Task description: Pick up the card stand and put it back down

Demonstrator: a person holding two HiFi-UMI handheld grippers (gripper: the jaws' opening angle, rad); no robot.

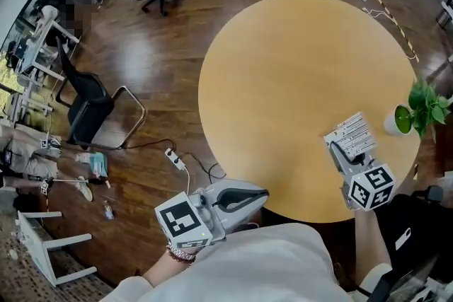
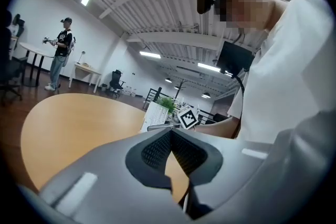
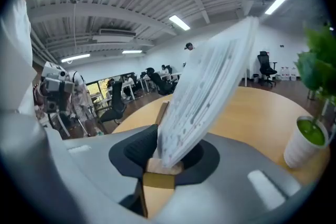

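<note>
Pinching the card stand [image 3: 210, 97] by its wooden base in the right gripper [image 3: 160, 162], seemingly lifted clear of the table [image 1: 283, 81], near the plant [image 1: 425, 106]. Holding the left gripper [image 2: 170, 134] aside, jaws pressed together, empty. Calling next for lowering it upright, then releasing.

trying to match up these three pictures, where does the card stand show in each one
Head view: card stand at lower right, held in the right gripper.
Left gripper view: card stand small and far, just left of centre, beyond the jaws.
Right gripper view: card stand large, at centre, tilted, clamped between the jaws.
Shared landmark: the potted plant next to it.
</note>
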